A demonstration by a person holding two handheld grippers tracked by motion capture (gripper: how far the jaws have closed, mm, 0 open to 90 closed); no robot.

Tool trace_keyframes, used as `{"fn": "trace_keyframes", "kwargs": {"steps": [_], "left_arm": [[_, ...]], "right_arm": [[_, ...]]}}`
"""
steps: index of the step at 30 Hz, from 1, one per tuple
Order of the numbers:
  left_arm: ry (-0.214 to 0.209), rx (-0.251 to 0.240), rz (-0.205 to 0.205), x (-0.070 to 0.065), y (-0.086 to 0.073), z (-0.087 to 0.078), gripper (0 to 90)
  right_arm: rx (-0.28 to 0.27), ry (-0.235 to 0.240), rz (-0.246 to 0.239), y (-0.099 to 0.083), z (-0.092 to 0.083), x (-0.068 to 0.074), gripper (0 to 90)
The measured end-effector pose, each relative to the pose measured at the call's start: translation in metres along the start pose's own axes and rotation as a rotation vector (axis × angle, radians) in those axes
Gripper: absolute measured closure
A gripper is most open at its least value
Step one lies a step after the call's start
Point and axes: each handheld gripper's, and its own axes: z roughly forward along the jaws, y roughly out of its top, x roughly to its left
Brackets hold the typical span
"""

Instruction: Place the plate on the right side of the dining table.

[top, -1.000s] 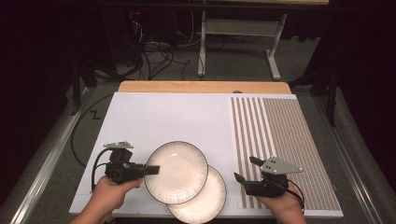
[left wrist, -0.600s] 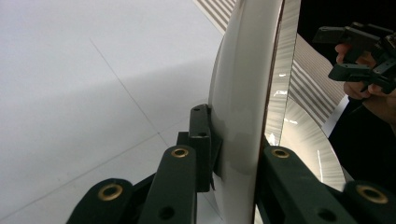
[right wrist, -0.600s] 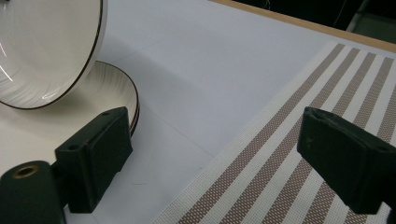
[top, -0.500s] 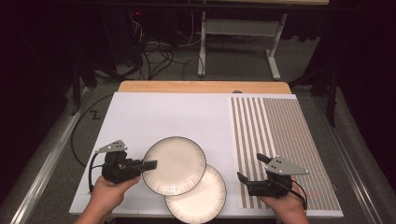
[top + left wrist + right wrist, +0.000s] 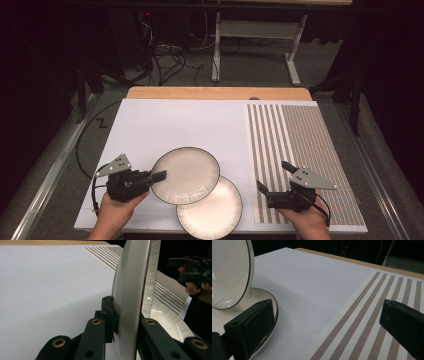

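Two cream plates with dark rims lie overlapped at the front of the white table top (image 5: 165, 125). My left gripper (image 5: 159, 176) is shut on the left rim of the upper plate (image 5: 185, 175), which it holds tilted above the lower plate (image 5: 212, 210). In the left gripper view the held plate (image 5: 130, 297) stands edge-on between the jaws, with the lower plate (image 5: 167, 317) behind it. My right gripper (image 5: 272, 176) rests on the striped mat (image 5: 300, 150) to the right of the plates. Its jaws have just been opening, and nothing is between them (image 5: 327, 325).
The striped placemat (image 5: 374, 315) covers the right part of the table. A wooden edge (image 5: 215, 93) runs along the far side. Beyond it are a dark floor, cables and a metal stand (image 5: 250, 35).
The upper plate has shifted slightly away from the front edge with the left gripper. The right gripper's jaws have spread wider where it sits.
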Motion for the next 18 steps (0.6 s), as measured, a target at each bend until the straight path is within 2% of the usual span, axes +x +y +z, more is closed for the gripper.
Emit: {"fn": "trace_keyframes", "kwargs": {"steps": [7, 13, 18], "left_arm": [[-0.012, -0.018, -0.004, 0.003, -0.004, -0.001, 80.4], [-0.023, -0.035, -0.013, 0.005, -0.007, 0.003, 80.3], [-0.029, -0.037, -0.017, 0.007, -0.007, 0.003, 80.2]], "right_arm": [[-0.009, 0.007, -0.005, 0.003, 0.004, 0.005, 1.0], [-0.022, 0.050, -0.014, 0.012, 0.015, 0.015, 1.4], [-0.006, 0.088, -0.012, 0.018, 0.024, 0.022, 2.6]]}}
